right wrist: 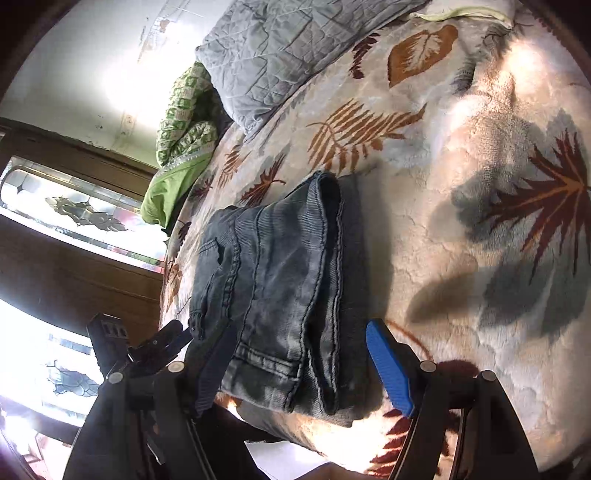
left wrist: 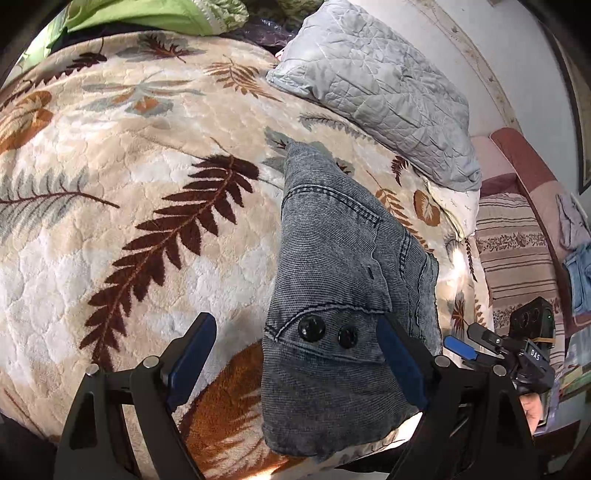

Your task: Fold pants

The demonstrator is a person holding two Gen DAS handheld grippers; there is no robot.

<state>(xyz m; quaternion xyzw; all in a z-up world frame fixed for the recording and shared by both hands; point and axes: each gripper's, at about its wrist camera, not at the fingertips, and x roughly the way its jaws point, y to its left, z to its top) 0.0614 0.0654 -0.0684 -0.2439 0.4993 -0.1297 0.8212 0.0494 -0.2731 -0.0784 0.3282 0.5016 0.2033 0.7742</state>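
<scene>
Grey-blue denim pants (left wrist: 340, 266) lie folded in a compact bundle on the leaf-patterned blanket (left wrist: 147, 184), two black buttons showing near the waistband. My left gripper (left wrist: 295, 354) is open, its blue pads apart; the right pad touches the bundle's near edge. My right gripper (right wrist: 299, 362) is open too, its jaws standing on either side of the folded pants (right wrist: 280, 288) at the bed's near edge. The right gripper also shows in the left wrist view (left wrist: 465, 347), beside the pants. The left gripper shows at lower left in the right wrist view (right wrist: 162, 343).
A grey quilted pillow (left wrist: 376, 81) lies at the head of the bed, a green blanket (left wrist: 147, 14) beyond it. A striped cushion (left wrist: 517, 258) and blue clothes (left wrist: 580, 280) sit beside the bed. A wooden window frame (right wrist: 74, 240) stands left of the bed.
</scene>
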